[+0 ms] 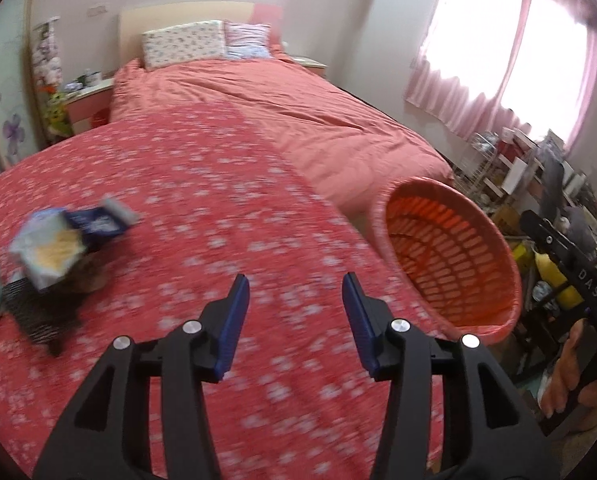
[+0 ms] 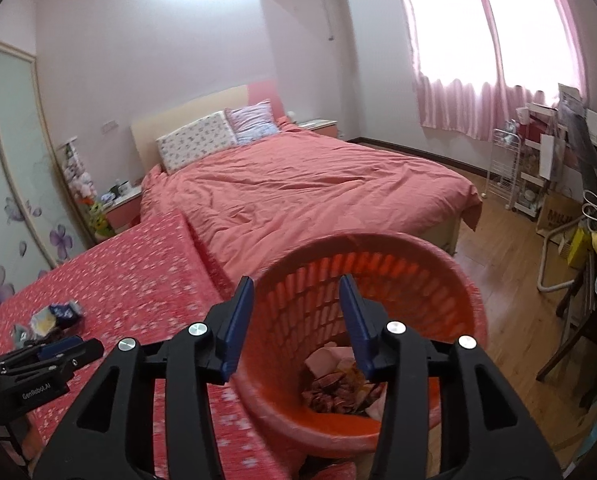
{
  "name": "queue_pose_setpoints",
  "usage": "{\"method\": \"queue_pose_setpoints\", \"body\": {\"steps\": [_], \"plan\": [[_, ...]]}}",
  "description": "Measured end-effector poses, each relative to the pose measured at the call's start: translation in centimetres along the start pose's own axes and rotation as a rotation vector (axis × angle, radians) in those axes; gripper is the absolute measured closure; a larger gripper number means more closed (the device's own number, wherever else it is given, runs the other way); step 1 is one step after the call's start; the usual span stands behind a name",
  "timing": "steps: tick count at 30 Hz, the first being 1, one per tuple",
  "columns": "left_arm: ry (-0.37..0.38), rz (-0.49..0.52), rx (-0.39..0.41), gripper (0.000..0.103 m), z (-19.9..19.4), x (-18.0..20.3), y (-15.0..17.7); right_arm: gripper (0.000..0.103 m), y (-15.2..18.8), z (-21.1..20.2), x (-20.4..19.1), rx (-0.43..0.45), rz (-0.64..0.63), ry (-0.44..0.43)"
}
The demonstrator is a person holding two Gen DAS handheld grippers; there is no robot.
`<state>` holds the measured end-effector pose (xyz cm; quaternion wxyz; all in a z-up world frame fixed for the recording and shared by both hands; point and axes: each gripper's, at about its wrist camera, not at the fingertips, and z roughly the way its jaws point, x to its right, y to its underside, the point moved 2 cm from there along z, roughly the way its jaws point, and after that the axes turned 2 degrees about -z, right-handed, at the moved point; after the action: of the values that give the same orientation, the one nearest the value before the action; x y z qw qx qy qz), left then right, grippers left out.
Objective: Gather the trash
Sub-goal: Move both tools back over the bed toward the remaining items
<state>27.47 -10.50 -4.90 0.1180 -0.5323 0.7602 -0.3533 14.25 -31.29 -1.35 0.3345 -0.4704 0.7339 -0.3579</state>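
On the left wrist view: left tongs (image 1: 294,292), jaws apart, nothing between them, angled down over a red flowered surface (image 1: 202,208). Item: pile of trash wrappers (image 1: 58,248), blue, white and yellow packets, lying on the surface at far left, well apart from the tongs. Item: orange basket (image 1: 454,256), slatted wall, tilted toward the camera at the right edge of the surface. Item: a hand (image 1: 578,372) at lower right gripping the handle of the other tool. Risk, judged: the view is blurred, so a hurried reach could overshoot the loose packets, scatter them, or close on only the top one. On the right wrist view: right tongs (image 2: 296,316), jaws apart and empty, pointed down into the mouth of the orange basket (image 2: 466,320). Item: collected trash (image 2: 338,384), pink and brown scraps, at the basket bottom. Item: left tongs (image 2: 58,350) low at left, near the wrappers (image 2: 54,316) remaining on the surface (image 2: 138,272). Item: bed (image 2: 318,192) with pillows beyond, untouched. Risk, judged: the basket stands at the surface's edge, and a knock from either tool could tip it to the floor.
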Motion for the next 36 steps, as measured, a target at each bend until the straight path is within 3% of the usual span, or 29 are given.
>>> {"method": "queue_pose_setpoints", "body": {"steps": [7,13,16,20,26,33,34,36], "plan": [[-0.105,-0.106,0.04,0.051,-3.5,-7.3,0.6,0.056,0.9,0.1,-4.4,-0.036,-0.06,-0.072],[-0.269,-0.233,0.087,0.046,-6.9,-16.8,1.7,0.055,2.0,-0.2,-8.6,-0.064,-0.124,-0.134],[-0.343,-0.288,0.087,0.046,-7.5,-20.9,2.0,0.055,2.6,-0.2,-10.3,-0.08,-0.151,-0.157],[-0.379,-0.399,0.069,0.047,-7.3,-26.0,2.0,0.055,3.3,0.1,-12.4,-0.097,-0.183,-0.173],[-0.379,-0.497,0.059,0.047,-5.7,-29.1,0.9,0.055,4.4,1.0,-15.1,-0.124,-0.235,-0.184],[-0.428,-0.483,0.018,0.047,-3.2,-29.5,0.4,0.055,5.3,1.5,-16.9,-0.149,-0.274,-0.19],[-0.422,-0.487,0.019,0.049,-3.2,-29.4,0.4,0.055,5.5,1.5,-17.2,-0.151,-0.278,-0.191],[-0.428,-0.477,0.019,0.063,-3.3,-29.0,0.6,0.055,5.6,1.7,-17.5,-0.158,-0.282,-0.194]]}}
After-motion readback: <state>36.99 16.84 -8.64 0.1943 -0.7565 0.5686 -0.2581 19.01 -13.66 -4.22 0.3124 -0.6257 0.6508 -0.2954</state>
